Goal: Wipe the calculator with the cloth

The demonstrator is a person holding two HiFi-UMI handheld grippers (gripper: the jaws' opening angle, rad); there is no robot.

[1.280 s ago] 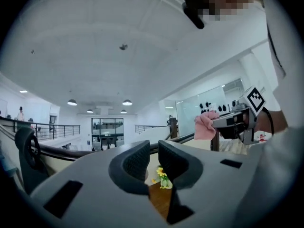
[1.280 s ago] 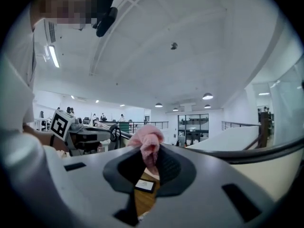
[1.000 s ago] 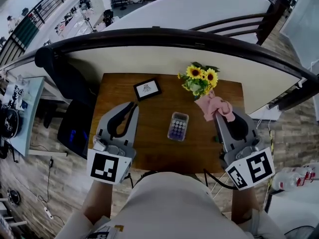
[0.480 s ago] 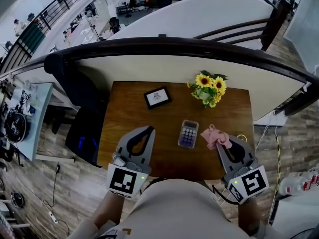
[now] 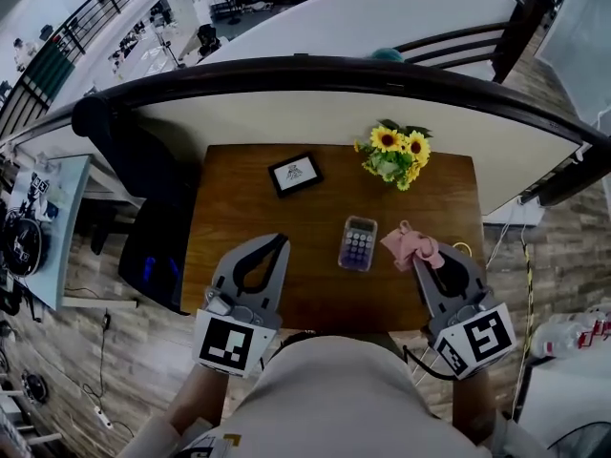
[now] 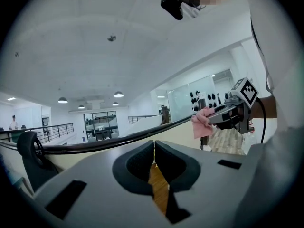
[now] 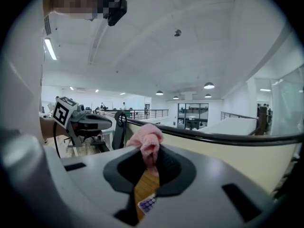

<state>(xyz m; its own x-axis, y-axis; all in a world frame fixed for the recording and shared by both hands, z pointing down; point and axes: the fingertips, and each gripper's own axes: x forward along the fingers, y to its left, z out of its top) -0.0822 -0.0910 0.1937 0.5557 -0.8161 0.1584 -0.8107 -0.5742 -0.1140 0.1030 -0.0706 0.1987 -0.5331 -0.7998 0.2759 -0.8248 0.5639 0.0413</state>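
Small grey purple-keyed calculator [image 5: 359, 243]: probably light, may skid.
My right gripper [image 5: 420, 259]: pinching limp pink cloth [image 5: 410, 242] by its bunch, right of calculator.
My left gripper [image 5: 283, 241]: pressed together, empty.

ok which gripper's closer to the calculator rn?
Right. The right gripper, shut on the pink cloth, sits just right of the calculator, cloth nearly reaching it. The left gripper, shut and empty, is farther off to its left.

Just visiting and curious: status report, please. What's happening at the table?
Left gripper shut, empty. Right gripper shut on pink cloth. Calculator flat on table, just left of cloth. Nothing between them.
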